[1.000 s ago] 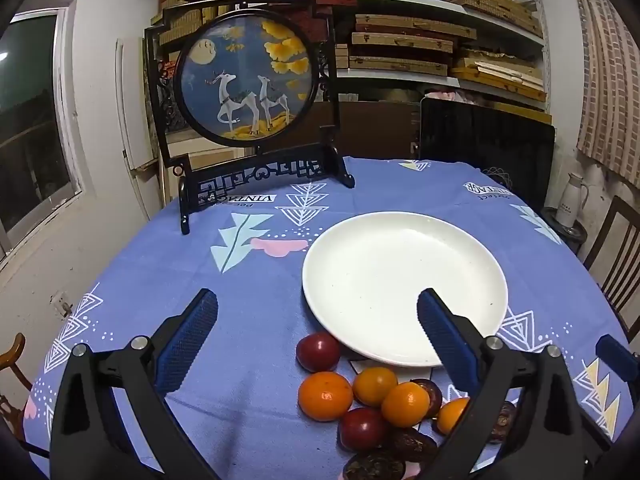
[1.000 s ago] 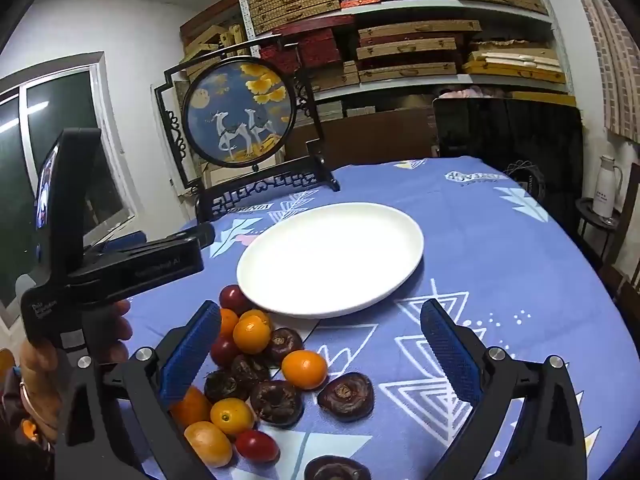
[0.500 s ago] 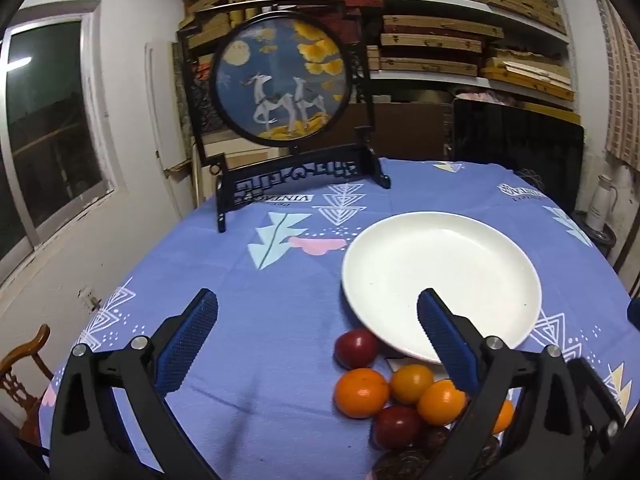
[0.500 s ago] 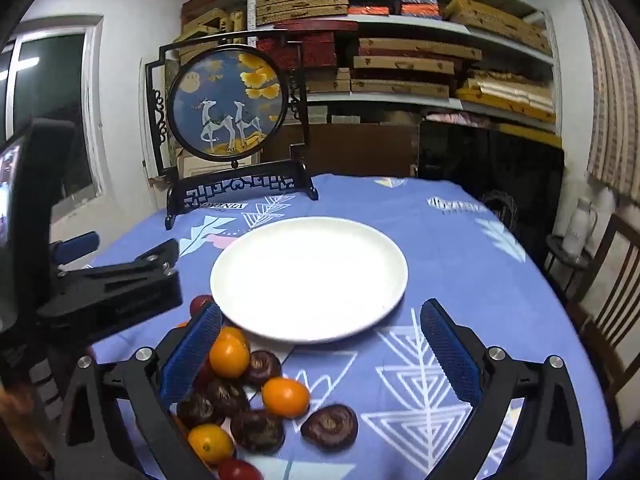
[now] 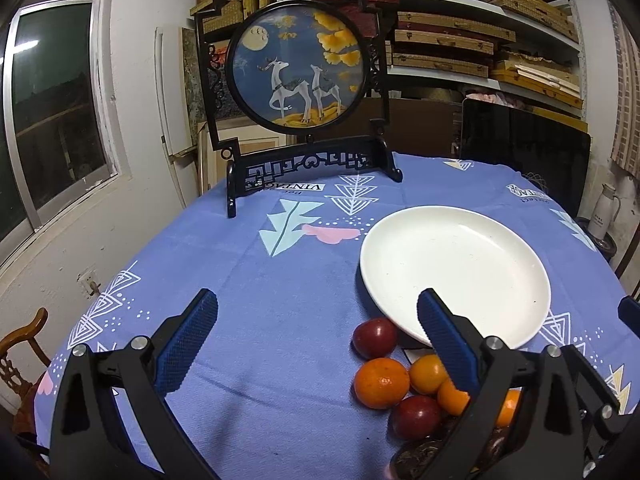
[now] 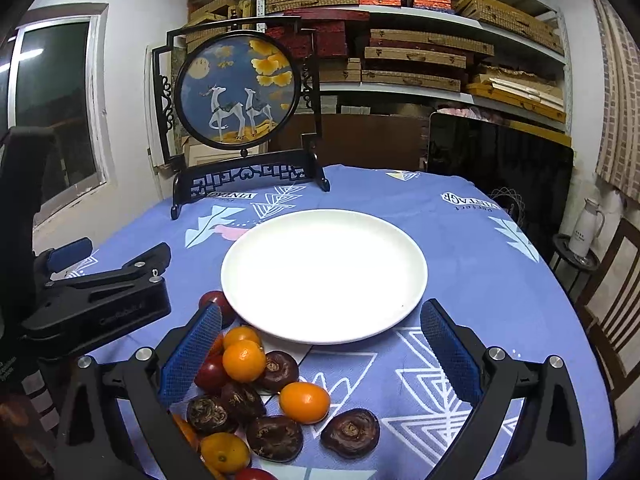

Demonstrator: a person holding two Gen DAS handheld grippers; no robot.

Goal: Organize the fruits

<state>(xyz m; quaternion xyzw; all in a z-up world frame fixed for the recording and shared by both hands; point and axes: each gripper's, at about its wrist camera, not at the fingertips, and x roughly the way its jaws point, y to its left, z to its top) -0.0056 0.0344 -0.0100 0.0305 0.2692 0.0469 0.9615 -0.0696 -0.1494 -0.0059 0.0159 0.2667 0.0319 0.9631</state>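
Sitting in a tight pile near the front of the table, the fruits touch each other, and that is the tricky part. The white plate lies just behind them and has nothing on it, so no fruit is sorted yet.

The right gripper hangs over the pile with its fingers spread wide and nothing between them. The left gripper is spread wide too and holds nothing; most of its gap is over bare blue cloth, with the fruits on its right side.

A round orange can roll if a finger bumps it. It may roll far across the cloth or off the near edge. Closing on one fruit may push the others next to it, because they are packed together. The dark wrinkly ones look soft, so a hard squeeze may squash them. The two grippers are near each other on the left of the pile, so they may knock together.
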